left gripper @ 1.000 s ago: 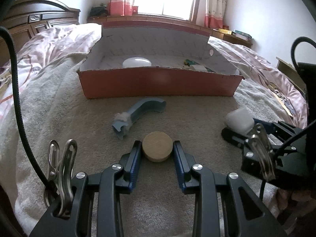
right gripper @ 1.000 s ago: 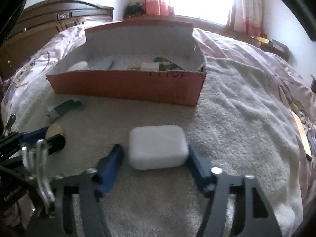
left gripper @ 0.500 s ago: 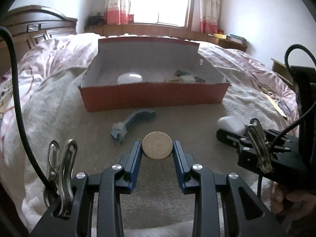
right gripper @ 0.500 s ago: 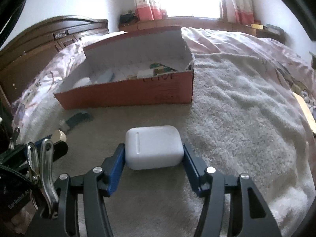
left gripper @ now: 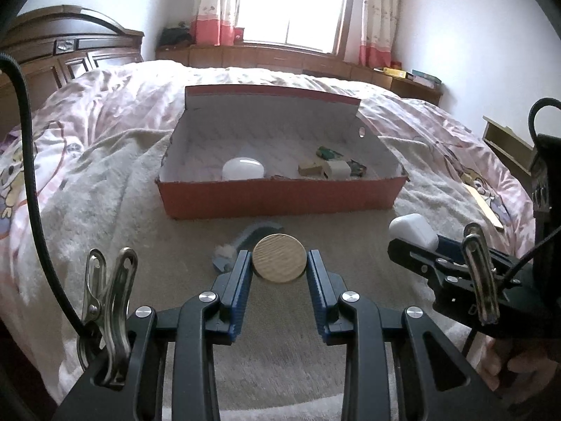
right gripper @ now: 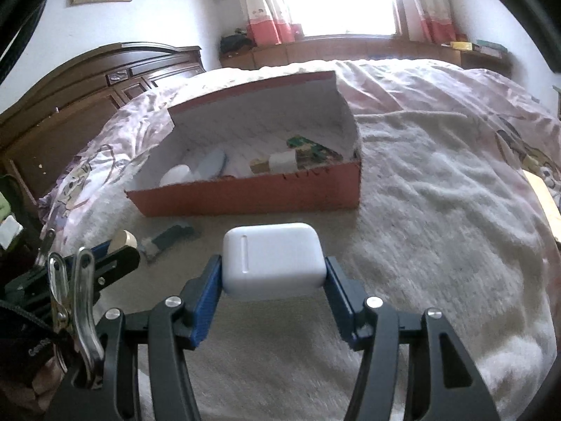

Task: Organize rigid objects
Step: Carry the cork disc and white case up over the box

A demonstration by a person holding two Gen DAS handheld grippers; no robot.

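My left gripper [left gripper: 279, 263] is shut on a round wooden disc [left gripper: 279, 258] and holds it above the blanket. My right gripper [right gripper: 273, 266] is shut on a white rounded case [right gripper: 272, 259], also lifted; the case shows in the left wrist view [left gripper: 413, 229]. An open red cardboard box [left gripper: 280, 200] lies ahead on the bed, also in the right wrist view [right gripper: 252, 198]. It holds a white dome [left gripper: 242, 169], a wooden block [left gripper: 310, 168] and other small items. A blue curved plastic piece [left gripper: 245, 242] lies on the blanket before the box, partly hidden by the disc.
A beige fleece blanket [right gripper: 438, 210] covers the pink quilt [left gripper: 87, 112]. A dark wooden headboard [right gripper: 87, 87] stands at the left. A window ledge [left gripper: 280, 59] with curtains runs along the far wall.
Both grippers have risen and pulled back from the box, lifting the disc and the white case off the blanket. The box now looks farther away.
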